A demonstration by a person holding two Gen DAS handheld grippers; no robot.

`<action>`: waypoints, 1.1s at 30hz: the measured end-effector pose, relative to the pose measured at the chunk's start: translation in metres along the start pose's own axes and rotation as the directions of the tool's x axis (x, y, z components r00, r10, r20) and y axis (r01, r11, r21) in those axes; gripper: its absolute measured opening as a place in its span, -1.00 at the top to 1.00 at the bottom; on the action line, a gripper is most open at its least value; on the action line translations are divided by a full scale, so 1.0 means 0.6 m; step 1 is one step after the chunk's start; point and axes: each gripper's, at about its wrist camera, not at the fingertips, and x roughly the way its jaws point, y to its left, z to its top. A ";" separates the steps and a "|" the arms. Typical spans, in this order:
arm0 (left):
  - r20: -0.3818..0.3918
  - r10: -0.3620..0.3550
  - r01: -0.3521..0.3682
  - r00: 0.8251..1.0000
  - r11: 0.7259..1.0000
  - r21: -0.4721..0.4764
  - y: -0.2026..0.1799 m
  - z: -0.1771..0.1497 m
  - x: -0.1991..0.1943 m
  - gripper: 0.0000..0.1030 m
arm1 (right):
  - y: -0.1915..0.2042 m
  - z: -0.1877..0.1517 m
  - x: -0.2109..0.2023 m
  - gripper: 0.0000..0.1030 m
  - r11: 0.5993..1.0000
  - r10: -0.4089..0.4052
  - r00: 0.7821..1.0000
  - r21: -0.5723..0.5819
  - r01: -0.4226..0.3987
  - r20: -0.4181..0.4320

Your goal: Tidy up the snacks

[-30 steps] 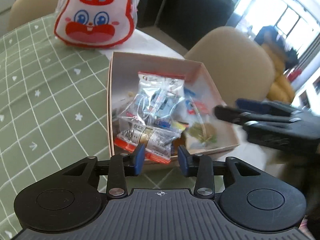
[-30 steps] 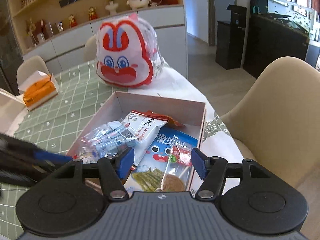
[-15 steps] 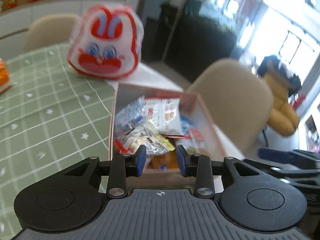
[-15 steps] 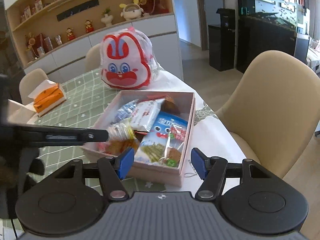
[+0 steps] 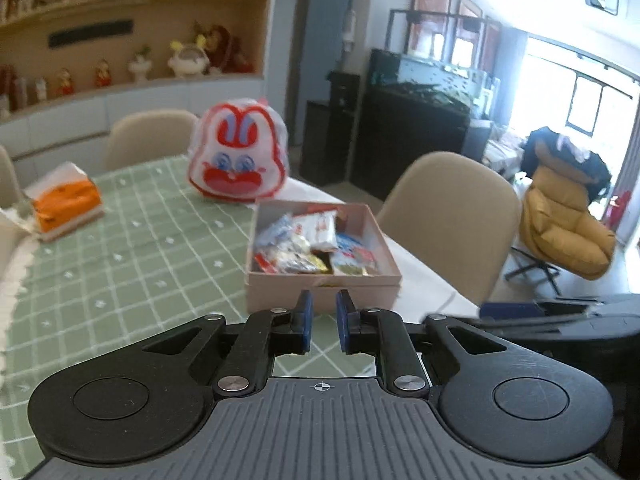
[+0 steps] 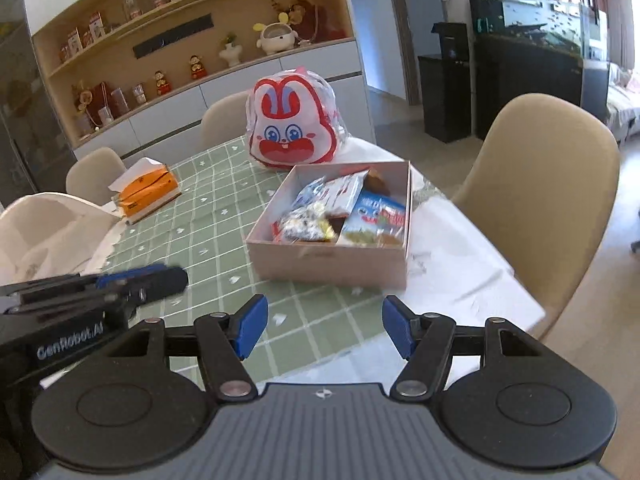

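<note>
A pink cardboard box [image 5: 324,282] [image 6: 328,260] filled with several wrapped snack packets [image 5: 308,248] [image 6: 340,208] sits on the green checked tablecloth near the table's right edge. My left gripper [image 5: 323,306] hovers in front of the box, clear of it, its jaws closing down to a narrow gap with nothing between them. It also shows as a dark bar at the left of the right wrist view, left gripper [image 6: 140,280]. My right gripper [image 6: 324,320] hangs open and empty before the box's near wall; in the left wrist view the right gripper [image 5: 540,312] lies low at the right.
A red-and-white bunny bag [image 5: 238,160] [image 6: 294,120] stands behind the box. An orange tissue box [image 5: 66,204] [image 6: 146,194] lies at the far left. A beige chair [image 5: 448,208] [image 6: 540,184] stands by the table's right edge. Shelves line the back wall.
Both grippers have drawn back and up from the box, which now looks smaller and farther away. The left jaws have narrowed. The right jaws keep the same width.
</note>
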 end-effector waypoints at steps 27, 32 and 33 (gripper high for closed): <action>-0.068 -0.032 0.031 0.997 0.999 -0.006 -0.008 -0.036 -0.024 0.67 | 0.021 -0.026 -0.040 -0.26 0.999 -0.036 0.999 -0.020 0.037 0.033; -0.084 -0.035 0.034 0.996 0.999 -0.012 -0.009 -0.038 -0.021 0.67 | 0.016 -0.026 -0.037 -0.26 0.999 -0.032 0.999 -0.020 0.033 0.023; -0.088 -0.036 0.035 0.995 0.999 -0.014 -0.008 -0.039 -0.020 0.67 | 0.016 -0.027 -0.037 -0.26 0.999 -0.034 0.999 -0.019 0.034 0.021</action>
